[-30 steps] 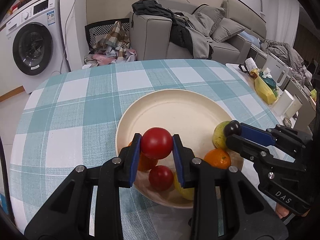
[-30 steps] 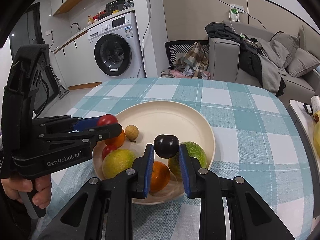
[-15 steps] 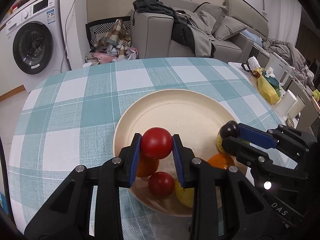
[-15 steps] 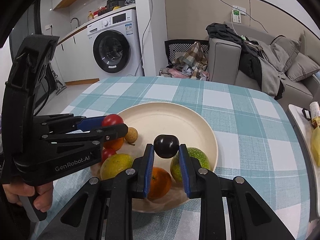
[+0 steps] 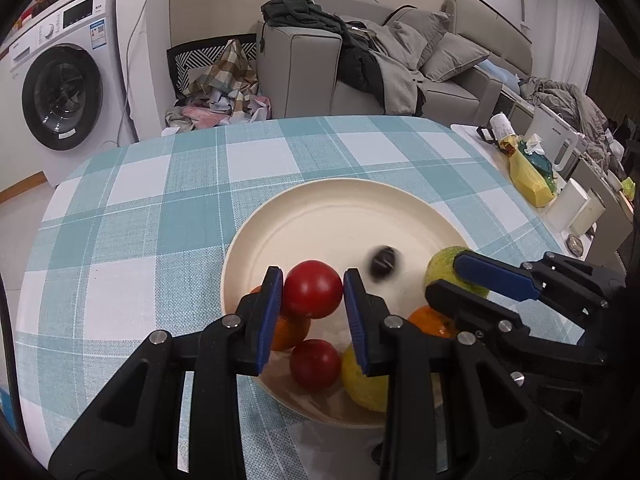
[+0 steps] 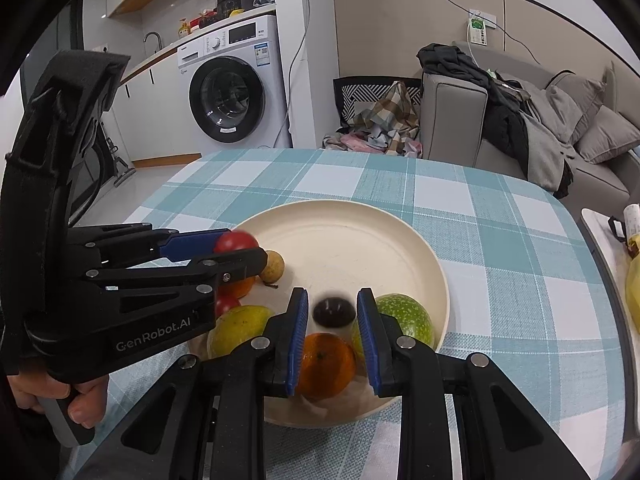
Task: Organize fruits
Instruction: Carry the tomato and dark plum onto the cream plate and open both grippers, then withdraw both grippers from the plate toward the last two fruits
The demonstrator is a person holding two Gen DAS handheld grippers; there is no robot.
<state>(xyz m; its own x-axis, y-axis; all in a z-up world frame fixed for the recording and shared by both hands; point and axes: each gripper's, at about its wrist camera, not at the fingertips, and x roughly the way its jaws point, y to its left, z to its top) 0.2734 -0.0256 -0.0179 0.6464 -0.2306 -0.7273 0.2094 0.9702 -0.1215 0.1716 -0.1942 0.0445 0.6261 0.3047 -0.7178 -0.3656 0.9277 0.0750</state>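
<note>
The small dark fruit (image 6: 334, 312) has just slipped out of the right gripper (image 6: 333, 300), which pinched it half a second ago. It now shows as a motion-smeared blur over the floor of the cream plate (image 6: 360, 236). From the left wrist view it is already clear of the right gripper's tips, out over bare plate and beside the red fruit (image 5: 312, 289). The right gripper's blue pads (image 6: 298, 340) stand only narrowly apart and press on nothing. From its own camera the dark fruit appears in the gap between them but lower, down by the orange (image 6: 326, 364) and the speckled green fruit (image 6: 404, 318). The left gripper (image 5: 313, 278), steady above the near-left part of the plate, stays clamped on the red fruit, its pads touching both sides. Beneath it a second red fruit (image 5: 315, 364), another orange (image 5: 288, 330) and a yellow-green fruit (image 5: 362, 384) crowd the near rim. A small brown fruit (image 6: 273, 266) sits just beyond the left gripper's tips. All of this rests on a teal checked tablecloth (image 5: 132, 264). By the look of it, one piece has been delivered to the plate and the red one is next to be set down, though the dark fruit may roll before it settles.
</note>
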